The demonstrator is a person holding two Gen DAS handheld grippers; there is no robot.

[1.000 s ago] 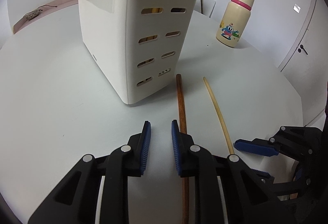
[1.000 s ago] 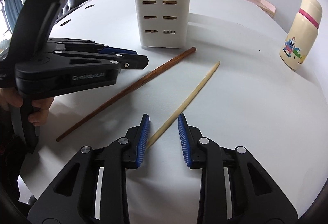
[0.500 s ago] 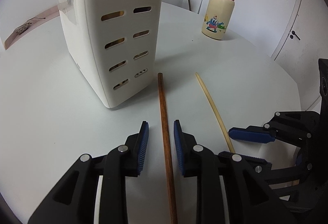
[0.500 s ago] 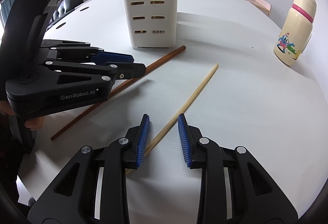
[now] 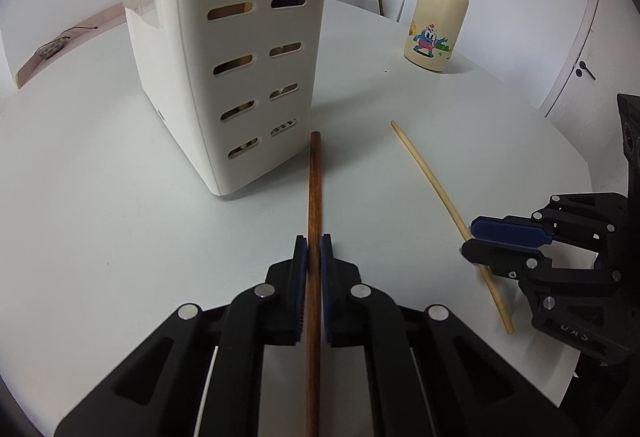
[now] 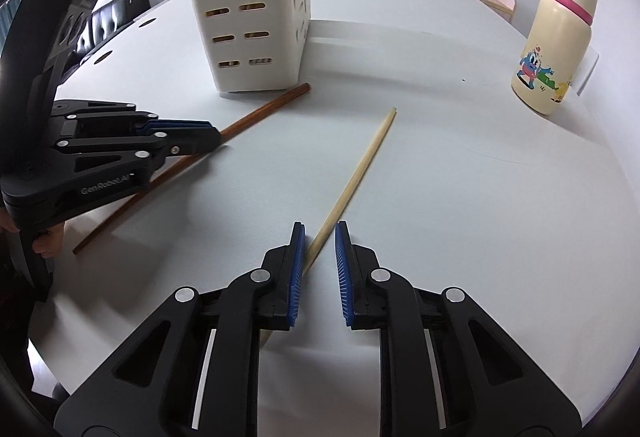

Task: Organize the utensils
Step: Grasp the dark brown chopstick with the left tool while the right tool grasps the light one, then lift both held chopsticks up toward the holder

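A dark brown chopstick (image 5: 314,197) lies on the white table, its far end beside the base of a tall white slotted utensil holder (image 5: 240,49). My left gripper (image 5: 314,245) is shut on this chopstick near its middle; the right wrist view shows the gripper (image 6: 212,137) and the chopstick (image 6: 264,109). A pale chopstick (image 6: 356,173) lies to the right. My right gripper (image 6: 319,237) is open and straddles its near part, with the left pad close against it. The left wrist view shows it too (image 5: 432,181). The holder (image 6: 248,5) has utensils inside, seen through its slots.
A cream bottle with a pink band and a cartoon print (image 5: 438,13) stands at the back right of the round white table (image 5: 100,205); it also shows in the right wrist view (image 6: 556,37). A black chair (image 6: 112,17) stands beyond the table's left edge.
My left gripper has closed on the dark brown chopstick. My right gripper has moved slightly forward along the pale chopstick and stays open.
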